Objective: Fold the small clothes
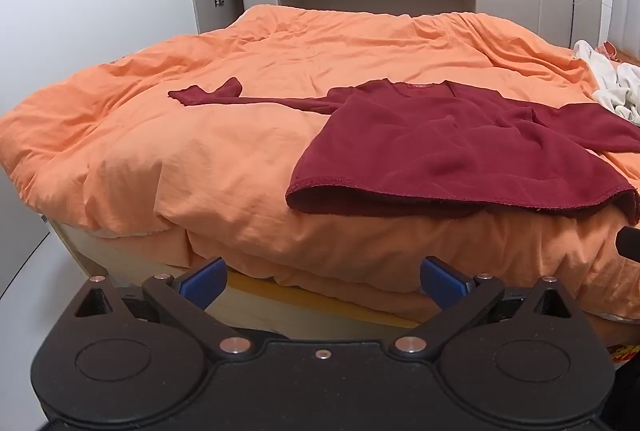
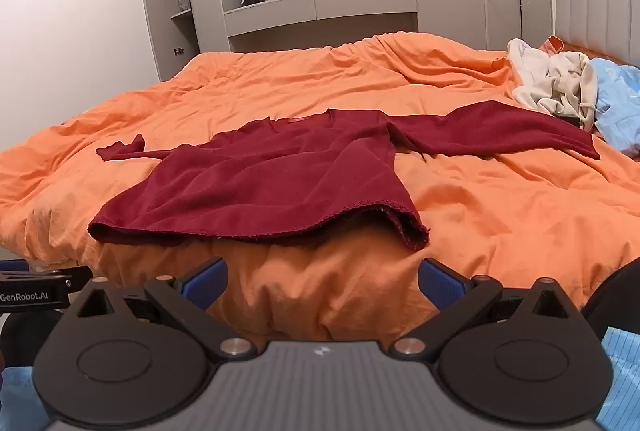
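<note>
While I keep both tools in front of the bed, the dark red sweater (image 1: 460, 147) lies flat on the orange duvet (image 1: 200, 159), beyond the fingers of both grippers and not touched by any of them. My left gripper (image 1: 322, 281) has its jaws spread wide, and between its blue pads (image 1: 202, 281) I see only the front edge of the duvet and the bed frame under it. From this side the sweater is ahead and to the right of the fingers; its hem (image 1: 440, 197) hangs a little over the front edge of the bed, and one long sleeve (image 1: 240, 97) stretches far to the left.

My right gripper (image 2: 322, 281) is also fully spread and holds nothing. From its camera the sweater (image 2: 260, 183) lies straight ahead and slightly left, above the gap between the two fingers, with orange cloth between the hem (image 2: 256, 231) and the pads (image 2: 440, 281). The neck with its red label (image 2: 300, 120) points away from me, and the other sleeve (image 2: 500, 131) reaches to the right, its end near a heap of cream clothes (image 2: 556, 83) and a light blue cloth (image 2: 620, 103). At the left border of this view I see a part of the left tool.
</note>
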Demonstrator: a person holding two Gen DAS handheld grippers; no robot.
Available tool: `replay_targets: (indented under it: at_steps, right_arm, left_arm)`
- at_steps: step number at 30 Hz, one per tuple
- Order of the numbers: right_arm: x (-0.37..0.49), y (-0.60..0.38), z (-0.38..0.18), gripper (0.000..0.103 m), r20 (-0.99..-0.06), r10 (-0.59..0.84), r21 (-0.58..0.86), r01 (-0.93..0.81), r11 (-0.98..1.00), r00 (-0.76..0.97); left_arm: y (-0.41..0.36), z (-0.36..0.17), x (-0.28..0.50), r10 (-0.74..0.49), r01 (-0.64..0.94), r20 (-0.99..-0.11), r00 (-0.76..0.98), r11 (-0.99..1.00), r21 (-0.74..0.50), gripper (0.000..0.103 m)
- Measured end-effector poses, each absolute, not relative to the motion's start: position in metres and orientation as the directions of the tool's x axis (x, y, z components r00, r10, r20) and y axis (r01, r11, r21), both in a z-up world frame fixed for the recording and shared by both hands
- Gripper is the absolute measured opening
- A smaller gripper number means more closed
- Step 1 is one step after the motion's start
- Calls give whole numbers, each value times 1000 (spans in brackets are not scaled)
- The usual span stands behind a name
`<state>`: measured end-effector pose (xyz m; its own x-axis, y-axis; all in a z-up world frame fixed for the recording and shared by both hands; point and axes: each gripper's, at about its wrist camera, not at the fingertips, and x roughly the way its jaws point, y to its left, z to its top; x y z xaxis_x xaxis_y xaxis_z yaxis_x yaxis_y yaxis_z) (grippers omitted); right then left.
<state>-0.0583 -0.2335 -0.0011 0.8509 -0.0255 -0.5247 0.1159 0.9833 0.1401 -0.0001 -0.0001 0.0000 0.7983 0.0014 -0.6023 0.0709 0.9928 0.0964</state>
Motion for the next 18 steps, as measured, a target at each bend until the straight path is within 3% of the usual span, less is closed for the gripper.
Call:
replay_targets:
  at_steps: [18]
  right_arm:
    - [-55,-238,-3,103,-530,-24,142,117,983,848]
  left_arm:
    - [4,-1,6,-7,74,-610,793,994,85,103]
